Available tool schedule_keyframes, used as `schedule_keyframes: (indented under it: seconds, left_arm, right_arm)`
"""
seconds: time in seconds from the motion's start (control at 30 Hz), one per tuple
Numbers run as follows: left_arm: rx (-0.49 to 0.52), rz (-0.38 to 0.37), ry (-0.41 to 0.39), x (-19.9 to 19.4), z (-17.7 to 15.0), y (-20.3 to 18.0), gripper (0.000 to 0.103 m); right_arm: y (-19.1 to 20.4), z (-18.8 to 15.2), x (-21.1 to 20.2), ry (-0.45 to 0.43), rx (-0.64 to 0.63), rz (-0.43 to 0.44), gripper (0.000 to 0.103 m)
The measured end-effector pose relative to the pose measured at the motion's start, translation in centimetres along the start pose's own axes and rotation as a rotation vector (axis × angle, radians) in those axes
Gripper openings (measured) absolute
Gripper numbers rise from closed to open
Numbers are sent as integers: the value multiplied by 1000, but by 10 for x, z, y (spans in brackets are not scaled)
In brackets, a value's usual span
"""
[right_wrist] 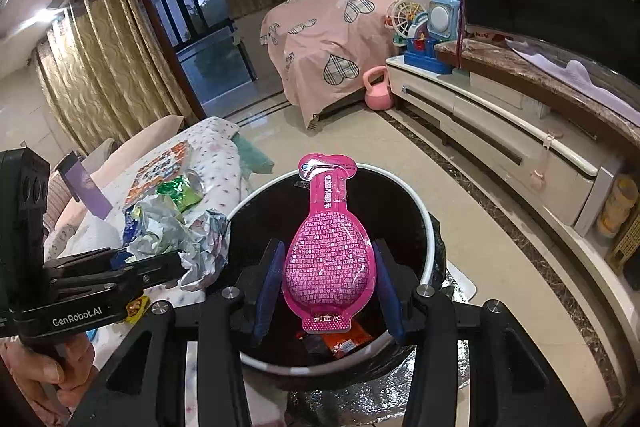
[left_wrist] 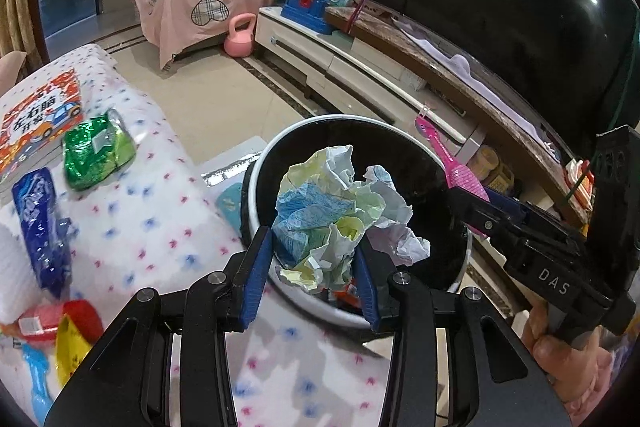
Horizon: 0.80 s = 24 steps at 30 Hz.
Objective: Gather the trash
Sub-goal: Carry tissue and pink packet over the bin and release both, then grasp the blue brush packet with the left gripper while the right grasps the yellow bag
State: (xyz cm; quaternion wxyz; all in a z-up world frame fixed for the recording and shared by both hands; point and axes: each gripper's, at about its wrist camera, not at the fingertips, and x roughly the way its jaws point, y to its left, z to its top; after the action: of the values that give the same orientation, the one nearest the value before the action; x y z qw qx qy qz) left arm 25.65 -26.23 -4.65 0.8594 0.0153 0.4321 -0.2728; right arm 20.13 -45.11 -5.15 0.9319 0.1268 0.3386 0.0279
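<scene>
The step in hand looks like the drop: both grippers hang over the open mouth of the black-lined trash bin [right_wrist: 424, 211], which stands on the floor just right of the tabletop [left_wrist: 152, 227] with its flower-print cloth. A few wrappers already lie at the bin's bottom.

The left gripper [left_wrist: 316, 267] has its jaws closed partway on a crumpled paper wad [left_wrist: 336, 211]; the wad bulges up and to the right beyond the blue pads, and it sits above the near-left part of the bin's opening. The right gripper [right_wrist: 330, 287] has its jaws pinched on the round belly of a pink bulb-shaped sachet [right_wrist: 330, 247], whose narrow neck points toward the far rim; the sachet hangs over the middle of the bin.

The next move probably calls for little more than parting each pair of jaws so both pieces fall inside. The paper is light and wide, so it may catch on the near rim.

More trash waits on the tabletop to the left: a green foil packet [left_wrist: 98, 155], a blue wrapper [left_wrist: 40, 219], and red and yellow wrappers [left_wrist: 68, 327] at the near edge.
</scene>
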Motion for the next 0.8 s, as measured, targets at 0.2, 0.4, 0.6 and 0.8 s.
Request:
schedule_keyframes:
  seconds: [0.2,0.4,0.6,0.8]
  left_arm:
    - [-13,-4,42,17,3,2,54]
    - [-43,-14,27,10,-2,4,77]
    - [-58,-2,-4,-15,-23,12,79]
    - [-82,26,-55,-53,-51,33,79]
  right_arm:
    - [-10,1,11,23,26,4,46]
    - [-23,3,14,31,79,26,58]
    - [-18,3,-1,-8,97,34,74]
    - [13,-14,-12,-4,70,64,87]
